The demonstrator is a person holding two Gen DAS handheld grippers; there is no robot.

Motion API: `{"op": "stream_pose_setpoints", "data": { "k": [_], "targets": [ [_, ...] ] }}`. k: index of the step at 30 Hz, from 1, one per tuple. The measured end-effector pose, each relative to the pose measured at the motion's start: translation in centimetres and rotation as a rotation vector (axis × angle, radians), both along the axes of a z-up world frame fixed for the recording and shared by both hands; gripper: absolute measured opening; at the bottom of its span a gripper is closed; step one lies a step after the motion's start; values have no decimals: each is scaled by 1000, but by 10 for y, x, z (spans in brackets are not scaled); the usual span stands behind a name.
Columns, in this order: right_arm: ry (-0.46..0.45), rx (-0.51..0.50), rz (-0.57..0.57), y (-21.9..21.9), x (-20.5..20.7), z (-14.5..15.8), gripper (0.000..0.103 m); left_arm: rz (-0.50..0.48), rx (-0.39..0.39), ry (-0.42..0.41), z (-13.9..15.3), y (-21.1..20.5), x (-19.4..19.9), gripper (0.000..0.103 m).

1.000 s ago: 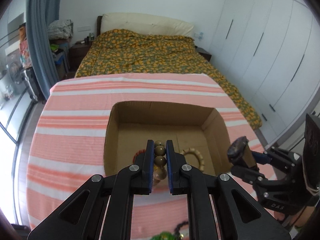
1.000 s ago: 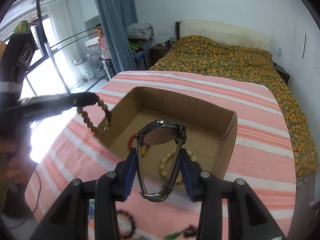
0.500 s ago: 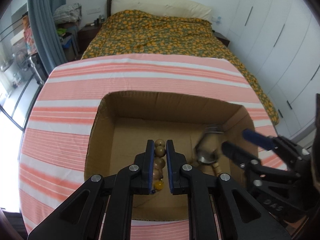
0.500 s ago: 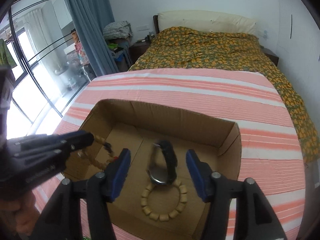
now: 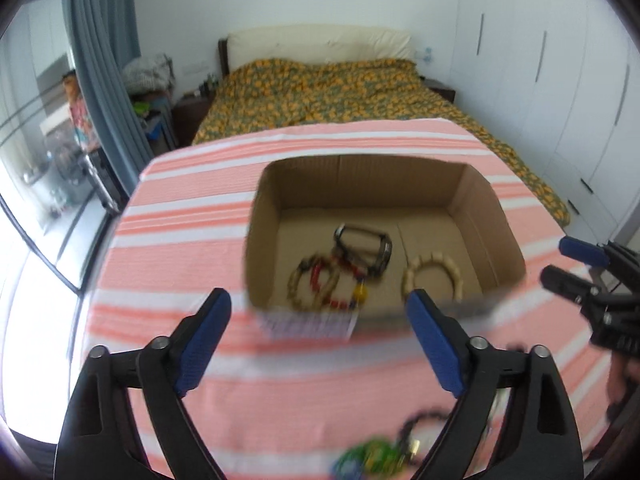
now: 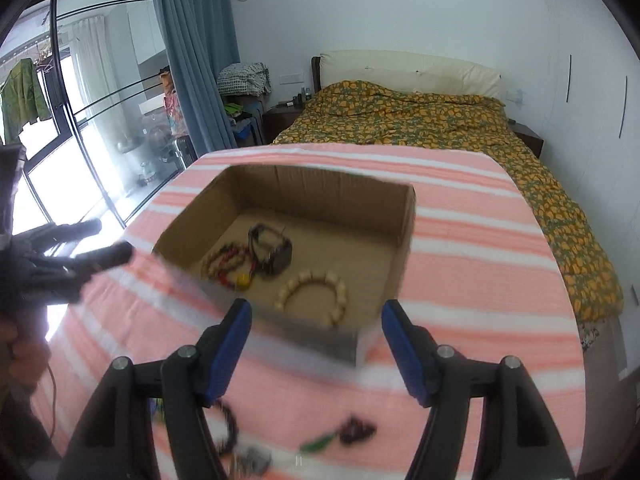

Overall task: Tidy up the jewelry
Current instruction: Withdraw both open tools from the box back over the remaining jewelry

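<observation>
An open cardboard box (image 5: pixel 496 220) (image 6: pixel 406 224) sits on a striped pink cloth. Inside lie a metal watch (image 5: pixel 362 246) (image 6: pixel 274 250), a brown and red beaded bracelet (image 5: pixel 316 284) (image 6: pixel 226 264) and a cream bead bracelet (image 5: pixel 434 276) (image 6: pixel 314 290). My left gripper (image 5: pixel 318 330) is open and empty, above the cloth in front of the box. My right gripper (image 6: pixel 316 338) is open and empty, in front of the box's near wall. Loose jewelry lies on the cloth near me: a green piece (image 5: pixel 366 454), a dark bead bracelet (image 6: pixel 228 428) and a dark red piece (image 6: pixel 356 432).
The striped cloth (image 5: pixel 180 216) (image 6: pixel 480 248) covers a table. Behind it stands a bed with an orange-patterned cover (image 5: pixel 328 92) (image 6: pixel 420 120). Windows and a blue curtain (image 6: pixel 196 52) are on the left, white wardrobes (image 5: pixel 560 80) on the right.
Both grippers opened and pulled back out of the box. The bead bracelet left my left gripper and lies in the box next to the watch, which the right gripper dropped earlier.
</observation>
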State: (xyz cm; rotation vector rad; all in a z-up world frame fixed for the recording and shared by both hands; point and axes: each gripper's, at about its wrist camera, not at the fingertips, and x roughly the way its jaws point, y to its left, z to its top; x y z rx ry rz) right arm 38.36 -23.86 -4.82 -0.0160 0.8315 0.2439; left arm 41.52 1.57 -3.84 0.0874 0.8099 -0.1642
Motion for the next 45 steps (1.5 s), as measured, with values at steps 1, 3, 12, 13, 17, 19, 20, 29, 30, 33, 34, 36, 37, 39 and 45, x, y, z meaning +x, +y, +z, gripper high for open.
{"op": "stream_pose_setpoints", "data": {
  "k": [1,3,12,13,17,19,20,29,30,33,34,36,37,39,45],
  "targets": [
    [-3,-26,-6,-4,-20,-5,69,-3,0,-11,-1,6,-18,94],
    [-12,-80,-14,-9,-53,-13,69,-4,4,-17,-5,21,-54,94],
    [-4,-89,-149,-28,-167,-47,69,71,28,-55,-27,66,-188,95],
    [-2,-83,-159,-28,-176,-50,69,84,24,-59,-30,67,-196,95],
    [41,-88,-166,-26,-196,-68,69,120,-66,-33,-45,77,-214,95],
    [56,-90,-185,-28,-203,-76,69,125,-98,-5,-56,82,-216,95],
    [68,-84,-198,-29,-204,-80,69,130,-100,6,-60,81,-218,95],
    [94,-81,-220,-24,-214,-103,70,162,-97,35,-84,79,-228,95],
    [92,-86,-217,-22,-214,-105,70,164,-93,35,-85,79,-229,95],
    [86,-105,-206,-17,-215,-108,74,167,-89,38,-88,80,-231,95],
    [84,-105,-202,-16,-215,-109,75,169,-91,39,-89,80,-232,95],
    [90,-108,-197,-14,-215,-112,75,172,-92,40,-90,81,-233,95],
    [91,-112,-196,-13,-215,-113,75,173,-94,38,-90,80,-233,95],
    [85,-123,-194,-11,-216,-115,76,173,-93,34,-90,80,-234,95],
    [75,-126,-198,-10,-216,-116,79,165,-82,21,-88,78,-234,95]
  ]
}}
